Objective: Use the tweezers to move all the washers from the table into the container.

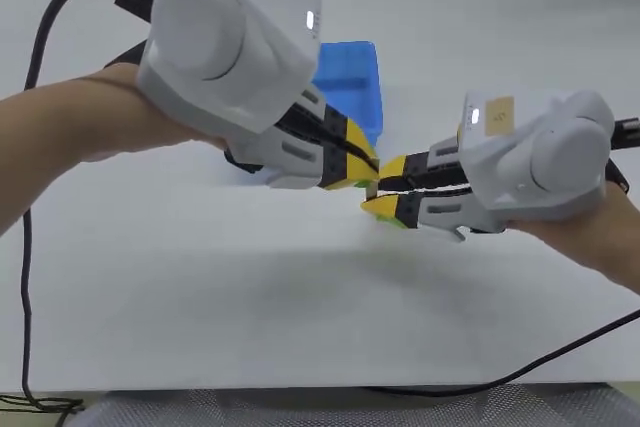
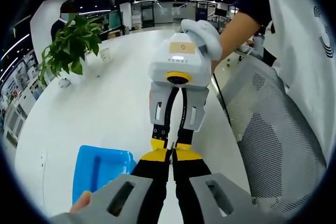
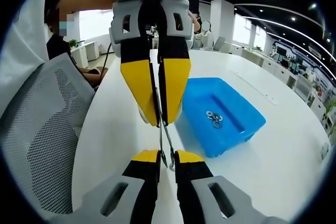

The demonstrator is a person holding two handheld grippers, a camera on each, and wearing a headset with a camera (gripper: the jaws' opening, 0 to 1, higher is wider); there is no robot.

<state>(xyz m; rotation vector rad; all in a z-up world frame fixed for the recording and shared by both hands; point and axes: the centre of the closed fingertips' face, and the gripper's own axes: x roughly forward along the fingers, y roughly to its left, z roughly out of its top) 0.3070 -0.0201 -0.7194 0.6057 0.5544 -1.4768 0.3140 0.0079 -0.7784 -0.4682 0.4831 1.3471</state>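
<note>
L gripper (image 1: 366, 169) & R gripper (image 1: 380, 197) meet tip to tip over the white table (image 1: 250, 297), near the blue box (image 1: 350, 82). L's jaws are pinched tight on the tweezers (image 3: 166, 140). The thin ends of the tweezers reach in btw R's jaws. R's jaws have just a small gap; can't tell if they squeeze the ends. A few washers (image 3: 212, 117) lie in the box.

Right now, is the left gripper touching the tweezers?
Touching: the right gripper view shows the tweezers pinched in the yellow jaws of the left gripper.
</note>
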